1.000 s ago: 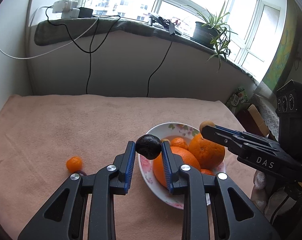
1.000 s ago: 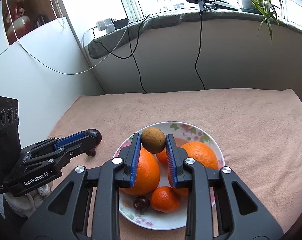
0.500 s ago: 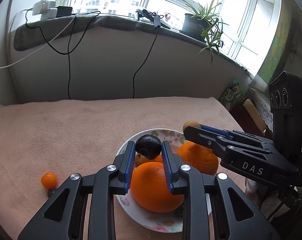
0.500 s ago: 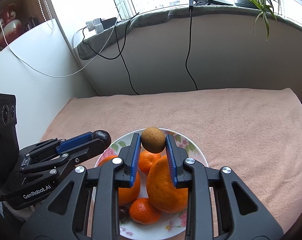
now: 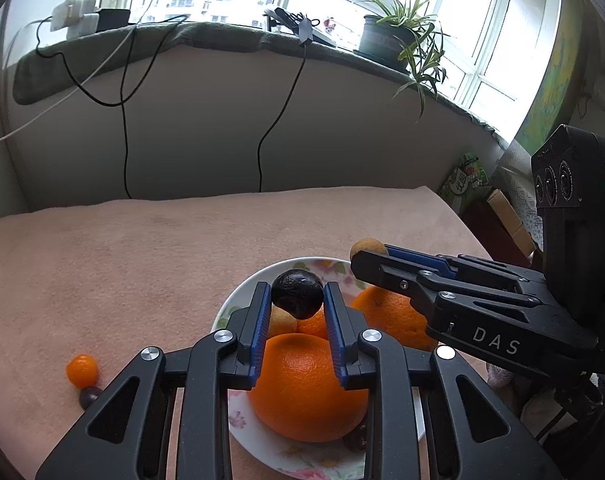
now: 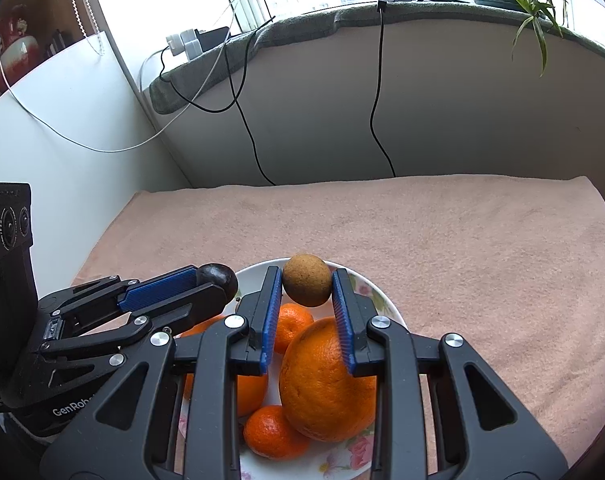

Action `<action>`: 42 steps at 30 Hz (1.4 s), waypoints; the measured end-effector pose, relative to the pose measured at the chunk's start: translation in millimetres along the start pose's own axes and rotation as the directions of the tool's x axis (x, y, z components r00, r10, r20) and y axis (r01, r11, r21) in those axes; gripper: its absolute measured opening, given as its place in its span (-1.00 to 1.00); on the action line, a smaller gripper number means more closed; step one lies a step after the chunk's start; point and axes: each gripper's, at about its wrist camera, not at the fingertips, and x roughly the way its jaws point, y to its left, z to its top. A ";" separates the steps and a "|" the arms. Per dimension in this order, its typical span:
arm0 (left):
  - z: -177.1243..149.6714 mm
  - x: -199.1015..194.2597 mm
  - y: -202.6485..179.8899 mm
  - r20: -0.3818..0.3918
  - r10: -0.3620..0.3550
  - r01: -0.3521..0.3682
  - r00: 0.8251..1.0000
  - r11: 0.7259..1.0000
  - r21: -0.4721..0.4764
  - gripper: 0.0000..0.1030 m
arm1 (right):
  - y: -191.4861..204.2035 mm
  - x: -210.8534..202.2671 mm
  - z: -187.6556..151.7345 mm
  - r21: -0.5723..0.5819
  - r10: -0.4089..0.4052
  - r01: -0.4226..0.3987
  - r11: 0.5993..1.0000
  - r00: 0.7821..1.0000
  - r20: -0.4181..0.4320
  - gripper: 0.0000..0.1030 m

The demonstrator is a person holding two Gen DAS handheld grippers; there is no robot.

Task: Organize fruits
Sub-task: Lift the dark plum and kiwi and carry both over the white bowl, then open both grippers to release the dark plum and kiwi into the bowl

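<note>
Right gripper [image 5: 372,254] body read "DAS"; left gripper [image 6: 218,280] showed "GenRob…", rest cut off. Left claw was clamped narrow on a dark wrinkled round fruit [image 5: 297,294], right on a brown rough-skinned round fruit [image 6: 306,285], both held over the floral-rimmed white bowl [image 6: 386,300] w/ big dimpled oranges [image 5: 308,386] & small mandarins [image 6: 276,432], near the front edge of the pink fuzzy towel-covered table [image 6: 462,248]. Loose mandarin [image 5: 82,370] touched a small dark fruit [image 5: 88,396] at front-left. Black cables [image 5: 123,128] hung from the sill by a potted plant [image 5: 402,40].
</note>
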 end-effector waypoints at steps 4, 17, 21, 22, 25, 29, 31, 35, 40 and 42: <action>-1.1 0.5 -1.5 -0.002 -0.002 0.002 1.000 1.000 0.005 -0.51 | 0.3 0.3 0.6 -0.004 0.001 -0.001 1.000 1.000 -0.001 -0.48; -0.6 0.2 -2.2 -0.006 -0.001 0.001 1.000 1.000 0.007 -0.50 | -1.8 -3.0 0.4 0.004 0.000 0.000 1.000 1.000 0.000 -0.48; -0.5 -1.0 -3.2 -0.003 -0.003 0.004 1.000 1.000 0.009 -0.36 | -3.1 -5.8 0.4 0.011 -0.002 0.002 1.000 1.000 0.002 -0.47; -0.5 -1.6 -3.8 -0.002 -0.005 0.005 1.000 1.000 0.012 -0.35 | -3.7 -6.1 0.5 0.014 -0.003 0.003 1.000 1.000 0.003 -0.47; -1.2 -2.6 -4.9 0.001 -0.004 0.003 1.000 1.000 0.017 -0.16 | -5.6 -7.7 0.3 0.026 -0.008 0.007 1.000 1.000 0.010 -0.17; -1.5 -4.2 -4.9 0.007 -0.004 0.003 1.000 1.000 0.016 -0.06 | -7.6 -12.4 -0.3 0.036 -0.018 0.017 0.999 1.000 0.025 0.11; -2.2 -6.3 -4.8 0.013 -0.003 0.003 1.000 1.000 0.017 0.03 | -9.0 -14.3 0.2 0.045 -0.022 0.021 0.999 0.999 0.030 0.23; -3.0 -11.1 -5.4 0.021 0.005 -0.005 1.000 1.000 0.020 0.12 | -9.5 -19.4 0.1 0.053 -0.018 0.016 0.998 0.999 0.044 0.41; -4.7 -18.4 -6.6 0.035 0.020 -0.021 0.999 0.999 0.030 0.30 | -8.9 -22.6 -0.2 0.055 -0.022 0.019 0.998 0.999 0.046 0.49; -5.8 -21.7 -7.5 0.041 0.028 -0.029 0.999 0.999 0.033 0.32 | -8.4 -25.8 -0.5 0.059 -0.028 0.024 0.998 0.998 0.055 0.63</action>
